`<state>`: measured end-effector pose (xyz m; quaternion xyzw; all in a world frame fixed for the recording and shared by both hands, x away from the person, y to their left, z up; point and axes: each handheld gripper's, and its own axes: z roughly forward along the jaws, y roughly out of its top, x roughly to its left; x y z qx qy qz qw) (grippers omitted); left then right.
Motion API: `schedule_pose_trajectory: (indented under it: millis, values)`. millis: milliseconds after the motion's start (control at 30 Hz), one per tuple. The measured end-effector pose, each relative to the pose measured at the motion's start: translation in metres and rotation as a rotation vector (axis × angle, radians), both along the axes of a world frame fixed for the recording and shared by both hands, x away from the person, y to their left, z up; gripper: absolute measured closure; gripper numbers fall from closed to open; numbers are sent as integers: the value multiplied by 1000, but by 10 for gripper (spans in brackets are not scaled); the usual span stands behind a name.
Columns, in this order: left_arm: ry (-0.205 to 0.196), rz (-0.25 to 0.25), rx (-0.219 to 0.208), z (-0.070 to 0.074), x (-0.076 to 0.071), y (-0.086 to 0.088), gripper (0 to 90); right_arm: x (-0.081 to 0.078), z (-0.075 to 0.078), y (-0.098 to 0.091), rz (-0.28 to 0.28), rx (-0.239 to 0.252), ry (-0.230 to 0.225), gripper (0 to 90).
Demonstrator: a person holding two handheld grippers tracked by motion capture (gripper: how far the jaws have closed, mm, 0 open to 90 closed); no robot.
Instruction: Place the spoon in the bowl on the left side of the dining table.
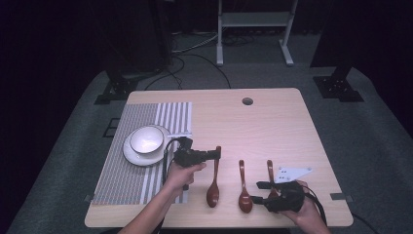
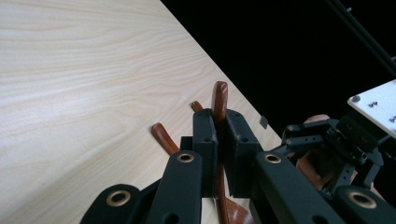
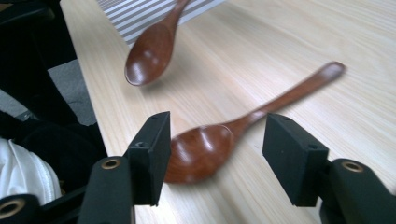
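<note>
- My left gripper has its jaws pinching the handle of the left spoon, near the handle's far end; the bowl of that spoon points toward my edge of the bench.
- From the left gripper view the handle tip sticks up past the pads, but the pinched stretch is hidden between them and the bowl is cut off at the bottom edge.
- In the right gripper view that left spoon looks lifted at the bowl, with a soft shadow beneath; I cannot tell for sure whether it touches the wood, and its handle runs out of the top of the picture.
- My right gripper has its jaws spread, gripping nothing.
- The middle spoon lies flat on the bench; in the right gripper view its bowl sits in front of my open jaws, partly covered by the left pad.
- The right spoon is largely hidden under my right gripper and hand; its handle shows.
- A white bowl sits on a saucer on the striped mat, to the left of my left hand.
</note>
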<state>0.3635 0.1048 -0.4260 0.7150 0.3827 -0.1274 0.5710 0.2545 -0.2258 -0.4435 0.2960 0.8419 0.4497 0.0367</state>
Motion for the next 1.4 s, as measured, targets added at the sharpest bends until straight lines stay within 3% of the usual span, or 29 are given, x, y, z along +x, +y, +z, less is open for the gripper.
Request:
schedule_pose_trajectory:
  millis: [533,667,1400]
  values:
    - [-55,50,72,17,8,12,844,-6,-3,-33,-96,17,12,374]
    - [-56,41,91,20,12,13,844,-7,-5,-38,-108,21,17,371]
    - [-98,101,141,44,26,30,844,-8,-4,-51,-152,66,8,368]
